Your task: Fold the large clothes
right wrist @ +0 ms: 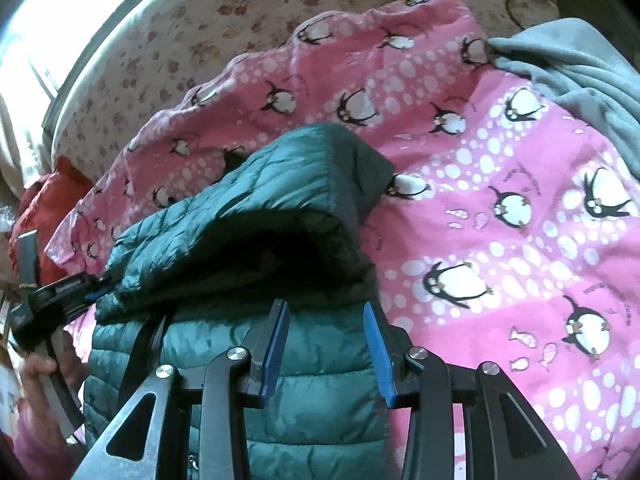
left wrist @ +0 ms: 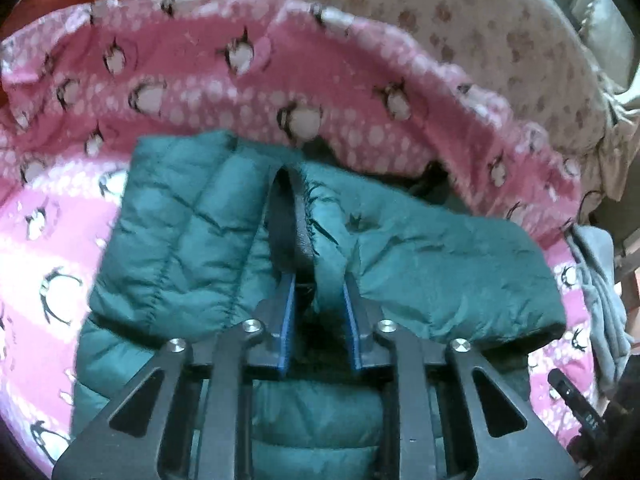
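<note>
Garment: a green quilted jacket (right wrist: 224, 392) lies on a pink penguin blanket (right wrist: 500, 208), directly under and ahead of both tongs.
Folded part: a sleeve or side panel (left wrist: 432, 268) is doubled over the body, its raised fold just ahead of the right tongs.
Left tongs (left wrist: 318, 292): jaws drawn close together, pinching a ridge of jacket fabric between the blue pads.
Right tongs (right wrist: 326, 308): jaws apart, holding nothing, poised just above the jacket body.
Surroundings: a grey cloth (right wrist: 580, 72) lies beyond the right tongs to their right; a red garment (right wrist: 44, 208) lies far to their left.
Step in hand: probably laying one side of the jacket across the body.
Next move: likely to set the pinched fabric down flat, then take the lower hem; the puffy filling may spring back.
</note>
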A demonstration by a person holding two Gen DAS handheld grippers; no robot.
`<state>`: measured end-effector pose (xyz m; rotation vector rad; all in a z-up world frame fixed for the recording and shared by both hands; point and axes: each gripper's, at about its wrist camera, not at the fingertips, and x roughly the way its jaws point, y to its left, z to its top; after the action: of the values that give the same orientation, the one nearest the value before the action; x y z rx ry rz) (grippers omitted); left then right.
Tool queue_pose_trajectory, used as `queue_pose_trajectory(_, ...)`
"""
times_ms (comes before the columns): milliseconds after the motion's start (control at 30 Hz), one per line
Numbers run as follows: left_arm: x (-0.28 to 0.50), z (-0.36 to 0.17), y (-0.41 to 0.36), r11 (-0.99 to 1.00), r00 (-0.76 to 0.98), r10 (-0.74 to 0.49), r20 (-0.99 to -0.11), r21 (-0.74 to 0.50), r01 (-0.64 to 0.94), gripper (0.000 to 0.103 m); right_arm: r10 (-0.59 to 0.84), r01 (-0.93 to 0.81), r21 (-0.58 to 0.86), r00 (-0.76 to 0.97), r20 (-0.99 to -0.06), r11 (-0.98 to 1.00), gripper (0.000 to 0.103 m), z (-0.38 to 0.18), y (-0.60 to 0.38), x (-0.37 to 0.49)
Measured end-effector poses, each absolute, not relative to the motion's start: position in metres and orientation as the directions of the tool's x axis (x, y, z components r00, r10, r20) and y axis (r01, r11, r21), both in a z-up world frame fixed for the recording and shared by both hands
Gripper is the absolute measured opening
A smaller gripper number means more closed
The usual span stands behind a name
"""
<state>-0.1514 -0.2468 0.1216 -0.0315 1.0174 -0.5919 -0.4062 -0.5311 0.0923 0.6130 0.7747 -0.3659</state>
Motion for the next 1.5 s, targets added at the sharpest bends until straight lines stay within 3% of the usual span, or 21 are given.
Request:
queue_pose_trajectory(100, -0.149, 0.143, -0.233, 0.848, 0.444, -0.487, -0.752, -0.284, 0.448, 0.011, -0.116, 0.538, 0.378, 0.675, -0.729, 0.753, 0.037, 0.098, -0.538, -0.408)
queue_pose_trajectory(267, -0.133, 0.16, -0.206, 0.874, 0.518, -0.455, -0.724, -0.25, 0.417, 0.011, -0.154, 0.566, 0.363, 0.669, -0.727, 0.74, 0.037, 0.108, -0.541, -0.395)
queue_pose_trajectory(600, -0.121, 0.125, -0.182, 0.894, 0.486, -0.415, -0.769, -0.245, 0.375, 0.011, -0.124, 0.487, 0.291, 0.655, -0.745, 0.824, 0.037, 0.111, -0.508, -0.317)
queue_pose_trajectory(933, -0.118, 0.107, -0.176, 0.9, 0.464, -0.388, -0.797, -0.22, 0.376, 0.011, -0.131, 0.42, 0.146, 0.563, -0.816, 0.896, 0.037, 0.069, -0.477, -0.271)
queue_pose_trajectory(1000, -0.12, 0.113, -0.175, 0.898, 0.468, -0.388, -0.794, -0.214, 0.384, 0.014, -0.118, 0.405, 0.146, 0.559, -0.821, 0.903, 0.037, 0.074, -0.477, -0.274)
queue_pose_trajectory(1100, -0.125, 0.126, -0.175, 0.899, 0.491, -0.382, -0.783, -0.191, 0.394, 0.029, -0.098, 0.412, 0.196, 0.591, -0.8, 0.89, 0.037, 0.089, -0.484, -0.286)
queue_pose_trajectory(1233, -0.133, 0.149, -0.176, 0.896, 0.556, -0.398, -0.73, -0.178, 0.408, 0.066, -0.13, 0.414, 0.19, 0.631, -0.765, 0.89, 0.037, 0.111, -0.485, -0.295)
queue_pose_trajectory(1333, -0.134, 0.157, -0.182, 0.893, 0.589, -0.411, -0.696, -0.177, 0.414, 0.067, -0.129, 0.398, 0.187, 0.645, -0.753, 0.898, 0.037, 0.123, -0.478, -0.287)
queue_pose_trajectory(1500, -0.119, 0.14, -0.202, 0.904, 0.571, -0.353, -0.741, -0.114, 0.412, 0.067, -0.097, 0.351, 0.185, 0.65, -0.754, 0.918, 0.039, 0.123, -0.456, -0.252)
